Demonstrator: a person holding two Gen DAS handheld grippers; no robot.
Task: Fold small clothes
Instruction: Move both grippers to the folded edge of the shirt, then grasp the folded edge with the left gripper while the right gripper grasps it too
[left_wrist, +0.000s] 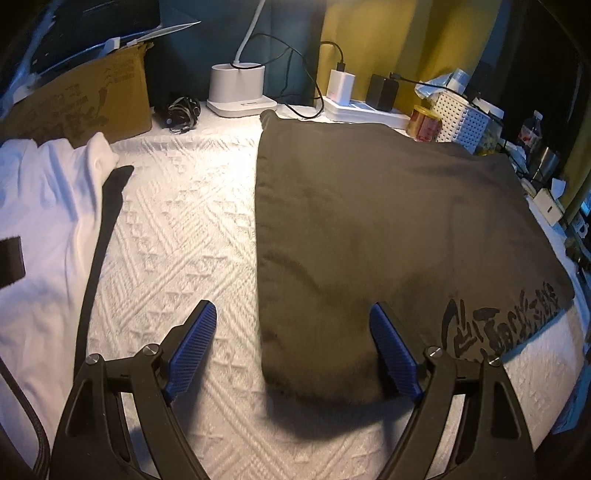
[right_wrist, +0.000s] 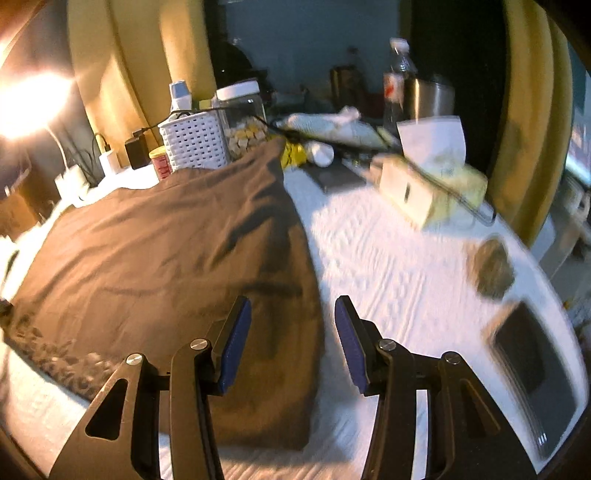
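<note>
A dark brown garment (left_wrist: 369, 221) lies spread flat on a white textured cloth (left_wrist: 177, 236), with black lettering near its right edge. My left gripper (left_wrist: 293, 314) hovers open over the garment's near left edge, one blue pad over the white cloth and one over the fabric. In the right wrist view the same brown garment (right_wrist: 166, 251) fills the left half. My right gripper (right_wrist: 293, 314) stands open over its near right edge, with nothing pinched between the pads. A white garment (left_wrist: 44, 229) with a black strip lies at the far left.
Along the back stand a cardboard box (left_wrist: 85, 99), a white lamp base (left_wrist: 238, 88), chargers and cables, a red tin (left_wrist: 424, 123) and a white perforated basket (right_wrist: 194, 142). On the right lie a tissue box (right_wrist: 424, 184), a dark phone-like slab (right_wrist: 535, 373) and bottles.
</note>
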